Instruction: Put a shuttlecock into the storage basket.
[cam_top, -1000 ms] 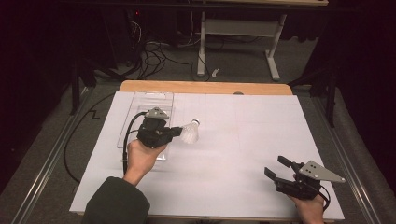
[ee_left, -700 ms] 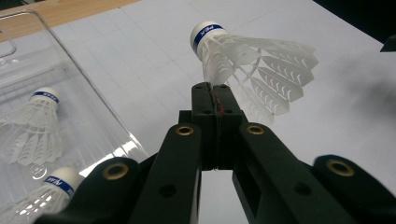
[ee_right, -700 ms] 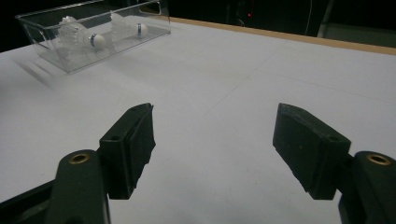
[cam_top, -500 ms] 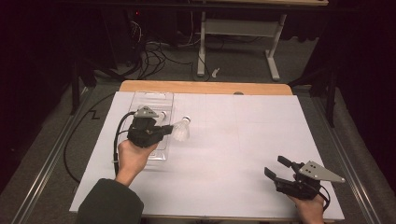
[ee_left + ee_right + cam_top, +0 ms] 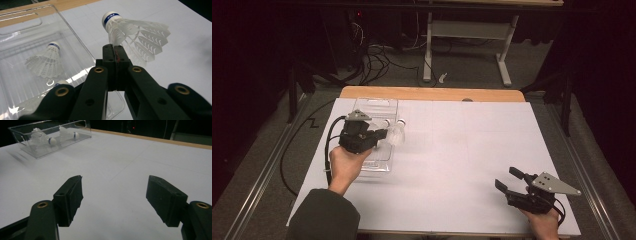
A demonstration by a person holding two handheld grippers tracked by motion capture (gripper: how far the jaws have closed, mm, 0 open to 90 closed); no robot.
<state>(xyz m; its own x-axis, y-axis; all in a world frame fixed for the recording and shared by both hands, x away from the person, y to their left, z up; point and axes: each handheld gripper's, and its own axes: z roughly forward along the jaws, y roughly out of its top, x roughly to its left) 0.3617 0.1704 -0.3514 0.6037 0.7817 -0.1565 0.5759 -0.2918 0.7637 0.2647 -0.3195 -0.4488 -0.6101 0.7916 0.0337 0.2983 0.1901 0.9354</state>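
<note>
A white shuttlecock (image 5: 135, 30) with a blue-banded cork hangs by its feather skirt from my left gripper (image 5: 115, 48), which is shut on it. In the high view this gripper (image 5: 384, 134) holds the shuttlecock (image 5: 396, 133) over the right edge of a clear plastic tray (image 5: 379, 106). Another shuttlecock (image 5: 46, 61) lies inside the tray, and a second white cork (image 5: 61, 82) shows nearer the jaws. My right gripper (image 5: 506, 178) rests open near the table's front right, with nothing between its jaws (image 5: 113, 192). From there the tray (image 5: 30, 151) sits far off with two shuttlecocks.
A white sheet (image 5: 462, 160) covers the table, and a wooden edge (image 5: 432, 93) shows at the back. Black cable (image 5: 328, 150) trails from the left gripper. Beyond the table stand a metal frame (image 5: 462, 30) and floor cables.
My left gripper has carried the shuttlecock leftward, from over the bare sheet to the tray's right edge. The right gripper has stayed where it was, open.
</note>
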